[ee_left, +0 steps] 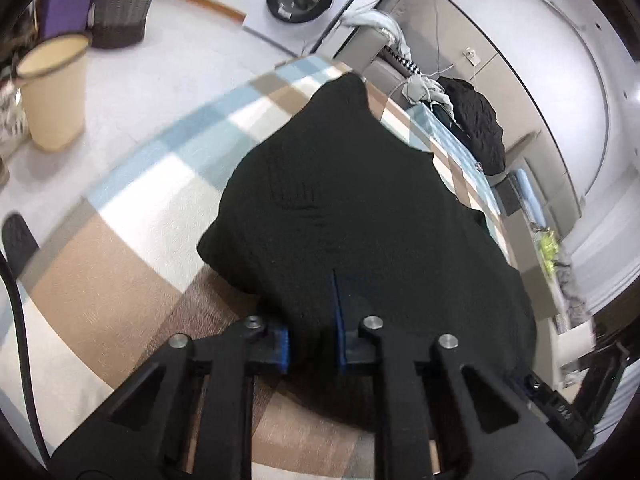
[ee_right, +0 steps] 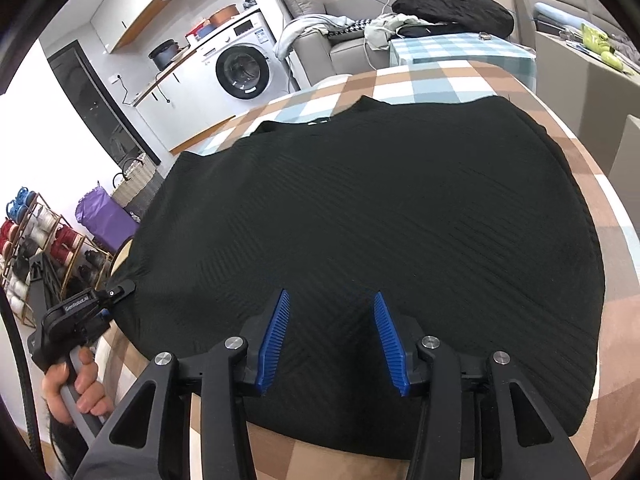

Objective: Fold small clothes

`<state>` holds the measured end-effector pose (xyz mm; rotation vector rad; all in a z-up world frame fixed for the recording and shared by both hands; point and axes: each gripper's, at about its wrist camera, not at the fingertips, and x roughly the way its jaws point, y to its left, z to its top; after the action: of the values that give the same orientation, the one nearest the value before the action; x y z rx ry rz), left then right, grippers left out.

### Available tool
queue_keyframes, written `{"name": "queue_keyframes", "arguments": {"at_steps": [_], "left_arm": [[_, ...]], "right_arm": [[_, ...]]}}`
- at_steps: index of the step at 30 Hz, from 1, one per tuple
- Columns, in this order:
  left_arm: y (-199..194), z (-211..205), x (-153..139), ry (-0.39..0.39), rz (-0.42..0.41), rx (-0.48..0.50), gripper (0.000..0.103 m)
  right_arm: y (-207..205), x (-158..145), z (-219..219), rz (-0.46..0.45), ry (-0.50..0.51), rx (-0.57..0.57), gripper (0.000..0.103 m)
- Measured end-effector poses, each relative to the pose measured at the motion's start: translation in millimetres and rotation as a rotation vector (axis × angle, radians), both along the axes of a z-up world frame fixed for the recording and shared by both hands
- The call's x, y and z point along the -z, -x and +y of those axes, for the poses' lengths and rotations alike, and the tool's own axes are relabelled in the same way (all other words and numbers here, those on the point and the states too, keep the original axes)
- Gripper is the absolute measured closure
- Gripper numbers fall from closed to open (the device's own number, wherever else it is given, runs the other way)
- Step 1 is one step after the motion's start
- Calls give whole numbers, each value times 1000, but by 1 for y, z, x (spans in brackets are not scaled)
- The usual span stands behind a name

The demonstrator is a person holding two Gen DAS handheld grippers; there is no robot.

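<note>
A black ribbed garment (ee_right: 380,216) lies spread over the table's brown, white and blue checked cloth (ee_right: 400,80). In the left wrist view the same black garment (ee_left: 360,200) is bunched up at its near corner. My left gripper (ee_left: 312,312) is shut on that corner, and black fabric fills the gap between its blue pads (ee_left: 339,320). The right wrist view shows the left gripper (ee_right: 126,289) at the garment's left edge, with a hand (ee_right: 80,380) on its grip. My right gripper (ee_right: 331,296) stands open just over the garment's near hem, its blue pads (ee_right: 276,340) apart.
A cream bin (ee_left: 52,92) and a woven basket (ee_left: 120,4) stand on the floor to the left, and a washing machine (ee_right: 240,70) beyond. A sofa carries a black clothes pile (ee_right: 452,8). A rack of spools (ee_right: 36,240) stands at far left.
</note>
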<state>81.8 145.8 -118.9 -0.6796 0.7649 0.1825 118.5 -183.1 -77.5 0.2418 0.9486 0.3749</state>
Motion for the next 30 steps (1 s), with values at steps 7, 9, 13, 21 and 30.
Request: {"name": "queue_keyframes", "arguments": {"at_steps": [7, 9, 13, 21, 30], "left_arm": [[7, -3, -17, -111, -29, 41, 92], [6, -4, -19, -122, -28, 34, 92], [2, -16, -31, -203, -45, 51, 92], [-40, -110, -93, -467, -232, 313, 93], [-70, -261, -78, -382, -269, 853, 86]], "right_arm": [[-2, 1, 2, -3, -2, -9, 57], [-5, 3, 3, 8, 0, -12, 57], [-4, 3, 4, 9, -6, -24, 57], [1, 1, -15, 2, -14, 32, 57], [13, -2, -54, -8, -21, 167, 57]]}}
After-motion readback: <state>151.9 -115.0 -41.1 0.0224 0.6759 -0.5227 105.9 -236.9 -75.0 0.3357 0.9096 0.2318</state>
